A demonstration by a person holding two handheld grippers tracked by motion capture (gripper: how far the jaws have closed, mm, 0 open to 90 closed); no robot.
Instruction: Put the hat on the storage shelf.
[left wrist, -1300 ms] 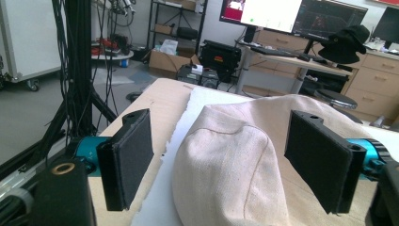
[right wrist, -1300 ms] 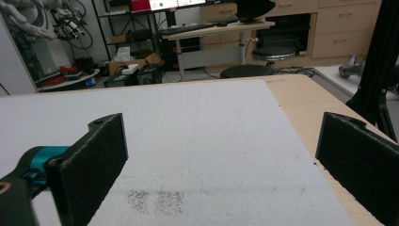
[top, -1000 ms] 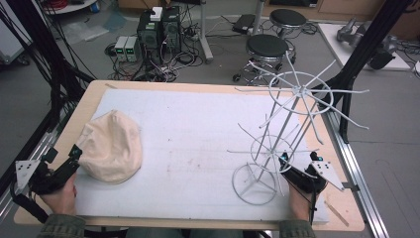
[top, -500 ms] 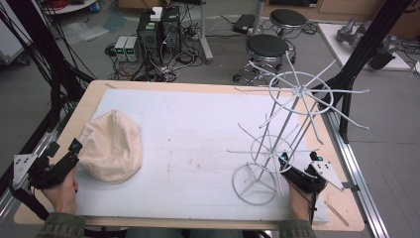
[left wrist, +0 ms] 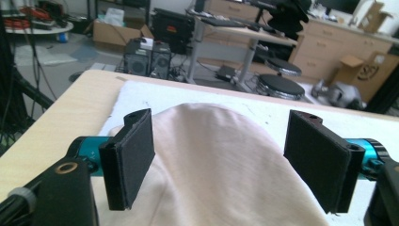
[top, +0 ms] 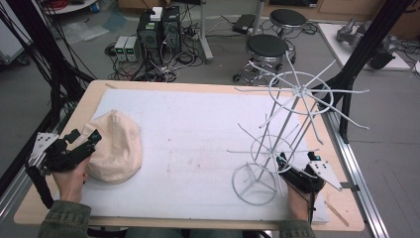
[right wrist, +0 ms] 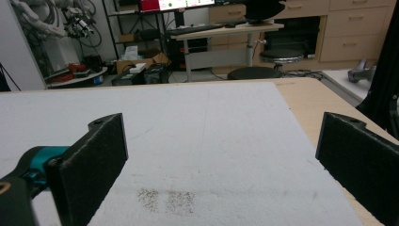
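Observation:
A cream cloth cap (top: 116,146) lies in a soft dome on the white mat's left side. My left gripper (top: 85,135) is open at the cap's left edge. In the left gripper view its black pads (left wrist: 129,157) stand wide on either side of the cap (left wrist: 221,141), close to the cloth, with nothing pinched. A white wire rack (top: 292,124) with radiating hooks stands on its ring base at the right. My right gripper (top: 283,161) rests low by that base, open. In the right gripper view the right gripper (right wrist: 221,165) has bare mat between its jaws.
The white mat (top: 198,144) covers most of the wooden table (top: 84,104). Black frame posts stand at both table sides. Beyond the far edge are stools (top: 267,47), computer cases (top: 158,29) and cables on the floor.
My left gripper has moved forward and right, up to the cap's edge. The right gripper and the rack have stayed put.

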